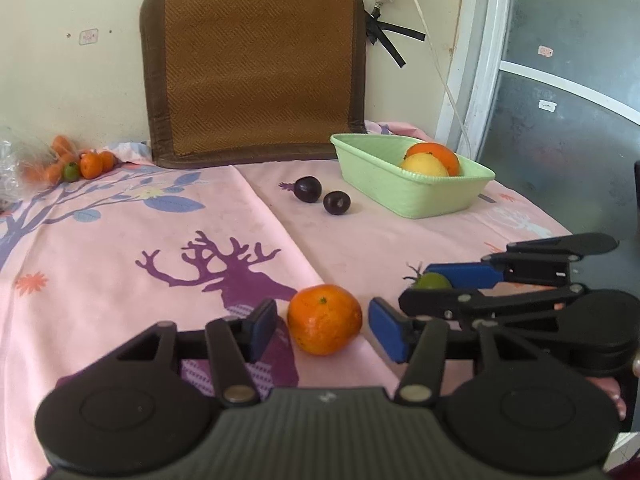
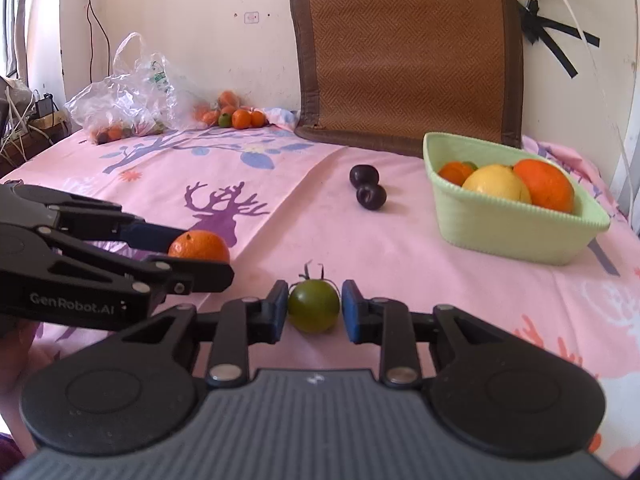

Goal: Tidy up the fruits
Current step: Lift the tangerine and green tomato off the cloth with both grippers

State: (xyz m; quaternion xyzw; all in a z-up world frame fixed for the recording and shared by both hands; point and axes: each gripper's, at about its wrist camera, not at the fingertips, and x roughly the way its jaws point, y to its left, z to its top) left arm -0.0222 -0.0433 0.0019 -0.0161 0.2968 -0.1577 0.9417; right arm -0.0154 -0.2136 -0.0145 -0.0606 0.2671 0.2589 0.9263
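At the table's near edge, both pickups are in hand: left gripper (image 1: 322,326) wide around the mandarin (image 1: 324,319), right gripper (image 2: 314,312) narrowly bracketing the green tomato (image 2: 313,306). Next, close and carry to the green basket (image 2: 508,236).

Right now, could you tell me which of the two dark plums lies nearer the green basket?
The front plum, the one closer to the cameras; the other plum sits behind it, farther from the green basket.

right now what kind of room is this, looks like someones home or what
Most likely a lived-in home rather than a lab or shop. The fruit sits on a pink deer-print cloth, a woven seat mat leans against a scuffed wall, and a plastic shopping bag of produce lies at the back.
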